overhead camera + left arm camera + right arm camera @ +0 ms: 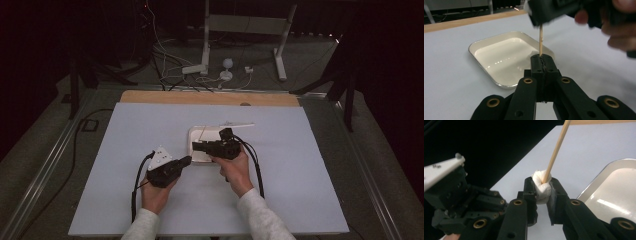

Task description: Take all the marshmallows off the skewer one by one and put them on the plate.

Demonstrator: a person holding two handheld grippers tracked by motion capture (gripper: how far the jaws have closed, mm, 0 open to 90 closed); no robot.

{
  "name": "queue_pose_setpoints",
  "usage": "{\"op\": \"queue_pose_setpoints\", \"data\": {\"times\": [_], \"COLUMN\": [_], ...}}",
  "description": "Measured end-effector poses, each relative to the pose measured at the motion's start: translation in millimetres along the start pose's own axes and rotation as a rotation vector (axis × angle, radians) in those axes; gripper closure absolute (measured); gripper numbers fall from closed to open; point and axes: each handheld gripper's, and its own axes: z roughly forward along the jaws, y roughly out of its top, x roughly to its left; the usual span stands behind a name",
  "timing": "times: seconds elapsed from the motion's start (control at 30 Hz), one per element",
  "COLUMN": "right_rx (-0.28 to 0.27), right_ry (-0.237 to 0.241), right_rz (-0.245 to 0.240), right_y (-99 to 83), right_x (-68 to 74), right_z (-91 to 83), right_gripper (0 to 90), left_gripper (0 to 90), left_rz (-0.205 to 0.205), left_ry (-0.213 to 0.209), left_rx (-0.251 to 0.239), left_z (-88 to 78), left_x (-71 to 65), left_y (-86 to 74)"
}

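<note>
Just off the white tray's (196, 134) near edge, the left tool (541, 63) clamps a wooden skewer (540, 41); the right tool (541, 187) squeezes its white lump (541, 185).

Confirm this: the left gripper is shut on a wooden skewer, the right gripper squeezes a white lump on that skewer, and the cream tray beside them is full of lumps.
One thing is wrong: the tray is empty, as the left gripper view shows. The rest holds: the left gripper is shut on the wooden skewer, and the right gripper squeezes the white lump on it.
</note>
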Motion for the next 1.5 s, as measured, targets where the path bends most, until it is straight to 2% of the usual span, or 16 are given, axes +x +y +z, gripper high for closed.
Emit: {"op": "queue_pose_setpoints", "data": {"times": [0.07, 0.1, 0.23, 0.47, 0.53, 0.57, 0.6, 0.63, 0.67, 0.7, 0.73, 0.8, 0.9, 1.23, 1.37, 1.5], "right_rx": [-0.014, -0.008, -0.009, -0.075, -0.068, -0.070, -0.099, -0.147, -0.179, -0.206, -0.209, -0.183, -0.147, -0.105, -0.078, -0.057], "right_ry": [0.006, -0.007, -0.011, -0.029, -0.046, -0.049, -0.057, -0.048, -0.036, -0.051, -0.067, -0.089, -0.121, -0.142, -0.157, -0.169], "right_rz": [0.019, -0.003, -0.011, 0.013, -0.006, -0.010, -0.006, 0.024, 0.049, 0.043, 0.025, -0.008, -0.050, -0.041, -0.047, -0.047], "right_y": [4.0, 7.2, 13.1, 31.4, 35.5, 37.1, 38.7, 42.4, 46.1, 52.6, 57.0, 62.1, 63.7, 54.9, 49.8, 44.2], "right_x": [-3.0, -2.1, -0.7, -6.3, -5.9, -5.5, -5.8, -8.5, -11.4, -13.6, -13.8, -12.5, -11.7, -22.0, -25.4, -29.4], "right_z": [-5.1, -7.8, -12.3, -34.3, -38.9, -40.7, -44.7, -52.5, -60.1, -72.4, -81.1, -92.7, -97.7, -84.2, -76.2, -69.2], "right_gripper": [79.1, 79.0, 79.1, 79.2, 79.2, 79.3, 80.0, 80.4, 80.7, 80.7, 80.7, 80.6, 80.5, 79.8, 79.4, 79.1], "left_gripper": [90.0, 90.0, 90.0, 90.0, 90.0, 90.0, 90.0, 90.0, 90.0, 90.0, 90.0, 90.0, 90.0, 90.0, 90.0, 90.0], "left_rz": [0.003, 0.005, 0.019, 0.046, 0.057, 0.065, 0.083, 0.085, 0.062, 0.052, 0.039, 0.015, 0.013, -0.027, -0.054, -0.055], "left_ry": [-0.003, -0.003, -0.004, -0.005, -0.006, 0.006, 0.028, 0.037, 0.040, 0.044, 0.046, 0.039, 0.042, 0.042, 0.029, 0.028], "left_rx": [-0.002, -0.002, -0.007, 0.005, 0.009, 0.028, 0.057, 0.076, 0.079, 0.071, 0.055, 0.029, 0.026, -0.001, -0.014, -0.014], "left_z": [0.0, 0.5, -1.1, -1.0, 0.2, 1.2, 2.7, 3.2, 2.1, 0.6, -1.2, -2.8, -3.1, -6.8, -7.6, -7.6], "left_x": [-0.7, -1.4, -1.6, -3.0, -4.8, -5.7, -6.0, -4.7, -1.5, 0.9, 2.8, 5.2, 4.5, 9.2, 11.1, 10.9], "left_y": [0.5, 0.7, 1.2, -0.1, 0.5, -0.1, -2.9, -5.9, -9.6, -9.6, -8.2, -6.4, -6.3, -5.5, -4.9, -4.0]}}
